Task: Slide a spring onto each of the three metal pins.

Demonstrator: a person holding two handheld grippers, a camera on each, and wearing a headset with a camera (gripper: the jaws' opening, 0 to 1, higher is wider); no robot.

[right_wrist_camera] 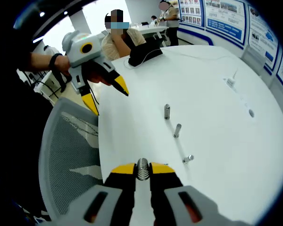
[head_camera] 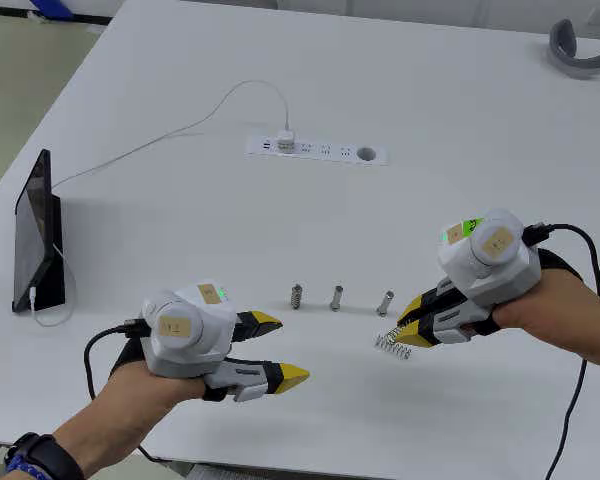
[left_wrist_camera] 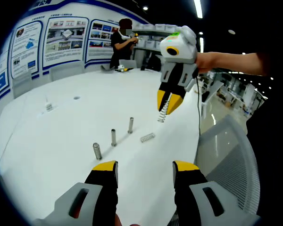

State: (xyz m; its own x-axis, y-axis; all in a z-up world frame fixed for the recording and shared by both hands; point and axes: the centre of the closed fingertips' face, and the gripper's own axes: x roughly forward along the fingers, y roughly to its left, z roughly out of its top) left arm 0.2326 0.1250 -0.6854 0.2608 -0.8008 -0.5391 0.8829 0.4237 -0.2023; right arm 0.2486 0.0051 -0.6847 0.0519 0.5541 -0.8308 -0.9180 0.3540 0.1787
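At the right of the head view, your right gripper (head_camera: 404,328) has its jaws closed on a spring (right_wrist_camera: 141,169), pinching it between the yellow tips. A second spring (head_camera: 392,347) lies loose on the white table (head_camera: 460,120) just beside those tips. The three metal pins (head_camera: 336,297) stand in a row at centre frame, and the leftmost pin (head_camera: 296,295) already wears a coil. At lower left, your left gripper (head_camera: 293,348) hovers with its jaws wide apart and empty. A power strip (head_camera: 315,150) lies at upper centre.
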